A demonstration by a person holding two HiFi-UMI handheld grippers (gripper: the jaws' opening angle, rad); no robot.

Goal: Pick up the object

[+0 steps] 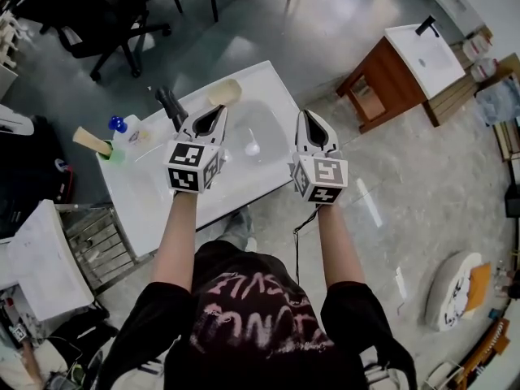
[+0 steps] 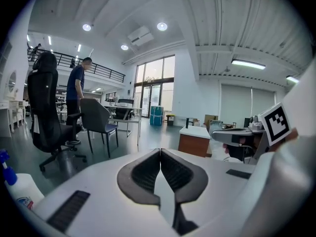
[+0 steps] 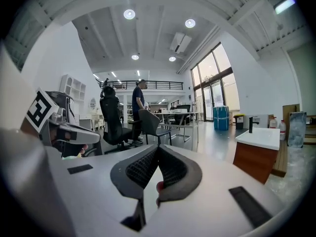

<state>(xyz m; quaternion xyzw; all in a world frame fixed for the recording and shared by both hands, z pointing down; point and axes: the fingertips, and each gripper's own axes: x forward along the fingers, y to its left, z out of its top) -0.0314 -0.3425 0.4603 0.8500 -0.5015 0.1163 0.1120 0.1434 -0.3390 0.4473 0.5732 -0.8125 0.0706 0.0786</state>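
Note:
A white counter with a sunken basin (image 1: 203, 185) stands in front of me in the head view. On it are a black tap (image 1: 171, 106), a tan pad (image 1: 224, 93) at the far rim and a small white object (image 1: 253, 147) in the basin. My left gripper (image 1: 213, 119) hovers over the basin, shut and holding nothing. My right gripper (image 1: 311, 120) hangs past the counter's right edge, also shut and holding nothing. Both gripper views look level across the room. The left gripper (image 2: 160, 154) and the right gripper (image 3: 158, 152) each have their jaws pressed together with nothing between them.
A spray bottle with a blue cap (image 1: 119, 125), also in the left gripper view (image 2: 15, 189), and a wooden-handled brush (image 1: 91, 140) sit at the counter's left end. A wooden vanity with a white top (image 1: 406, 63) stands to the right. Black office chairs (image 1: 89, 15) and a standing person (image 2: 76, 98) are beyond.

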